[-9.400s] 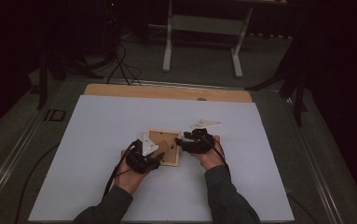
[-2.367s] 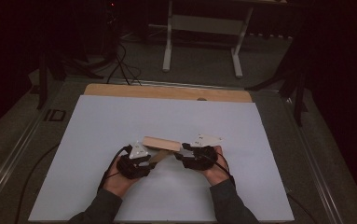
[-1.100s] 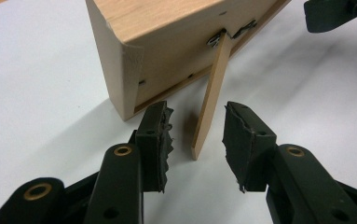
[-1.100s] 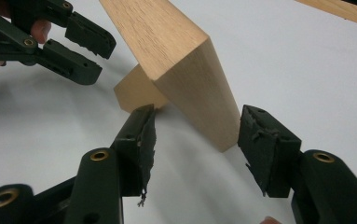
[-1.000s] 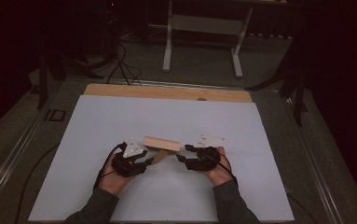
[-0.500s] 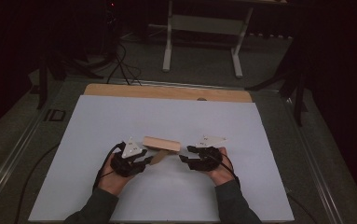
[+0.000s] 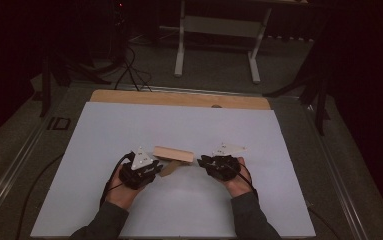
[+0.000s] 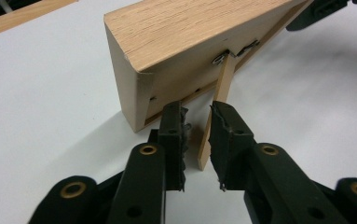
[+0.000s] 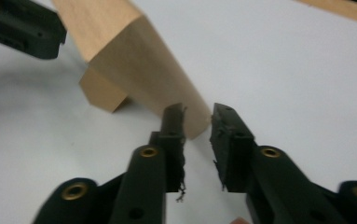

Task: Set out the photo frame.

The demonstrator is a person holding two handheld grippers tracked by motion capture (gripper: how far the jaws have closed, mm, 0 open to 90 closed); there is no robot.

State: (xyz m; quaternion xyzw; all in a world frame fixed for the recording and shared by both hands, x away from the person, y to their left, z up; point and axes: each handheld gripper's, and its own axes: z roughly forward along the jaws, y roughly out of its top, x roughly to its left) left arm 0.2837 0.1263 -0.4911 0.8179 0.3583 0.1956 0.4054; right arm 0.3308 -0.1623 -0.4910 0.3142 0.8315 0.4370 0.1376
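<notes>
A wooden picture frame (image 7: 174,153) stands tilted near the middle of the white table (image 7: 289,200), propped on a thin easel-back stand (image 8: 216,109) that swings from a small metal hinge (image 8: 220,58) on the frame's rear face. Everything else is best placed from that frame.

The left gripper (image 7: 155,167) sits just beside the frame's left end, at its back. In the left gripper view its 2 jaws have just been closing and now stand narrowly apart with the stand's lower end between them; the right-hand pad looks to be at the strip's edge, but a gap shows on the other side, so this is not yet a pinch. The right gripper (image 7: 203,161) waits just off the frame's right end. Its jaws have also just been closing — a slim gap remains, the frame's corner lies just ahead of the tips, and nothing is held.

On handling, as a judgement: the frame is light, rigid wood with smooth faces, so it would slide on the table under a sideways push. The stand is the weak part — thin, and hung on 1 small hinge, so it may twist or snap if levered hard. Take the stand near its free end with a gentle pinch, and steady the frame by its thick side rail.
</notes>
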